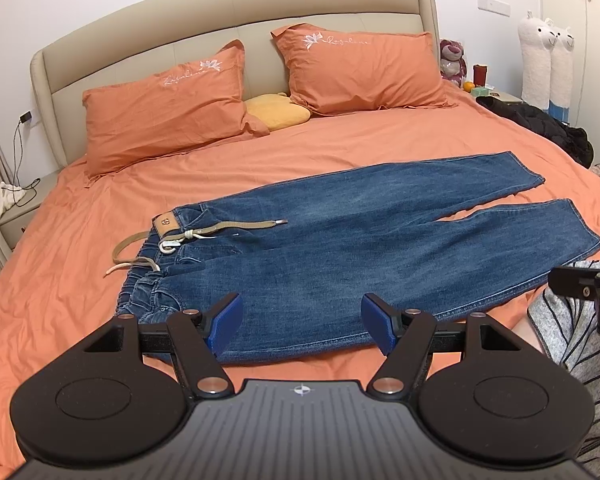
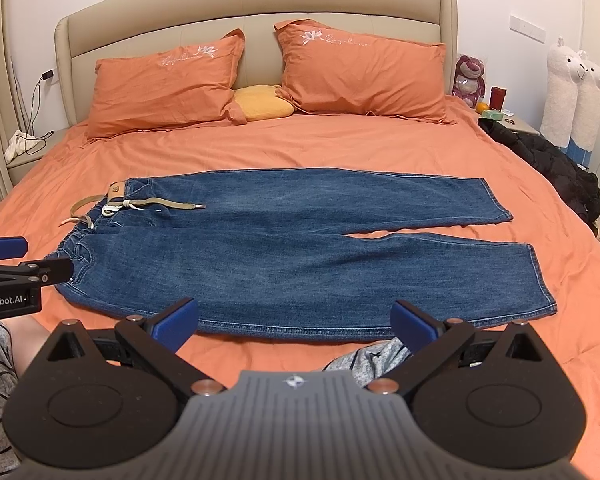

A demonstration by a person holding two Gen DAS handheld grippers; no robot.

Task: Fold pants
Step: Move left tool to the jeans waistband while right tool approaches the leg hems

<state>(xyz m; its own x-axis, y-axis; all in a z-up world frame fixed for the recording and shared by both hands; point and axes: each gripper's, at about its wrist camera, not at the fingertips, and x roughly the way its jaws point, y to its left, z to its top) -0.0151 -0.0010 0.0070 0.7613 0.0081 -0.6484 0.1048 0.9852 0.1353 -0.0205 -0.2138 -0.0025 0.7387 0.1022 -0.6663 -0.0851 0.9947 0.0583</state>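
Two tools, left tool and right tool, both released, ribbed blue pads apart. Ahead of your tools, faded denim pants lie flat, unfolded, on wrinkled orange bed.

We see two orange pillows leaning on the beige headboard, a yellow cushion between them. Two white alpaca toys stand beside the bed.

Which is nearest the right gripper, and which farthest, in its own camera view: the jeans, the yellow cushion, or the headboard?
From the right gripper:
1. Jeans, spread flat on the bed just ahead of the open fingers.
2. Yellow cushion, farther up, between the two orange pillows.
3. Headboard, behind the pillows against the wall.
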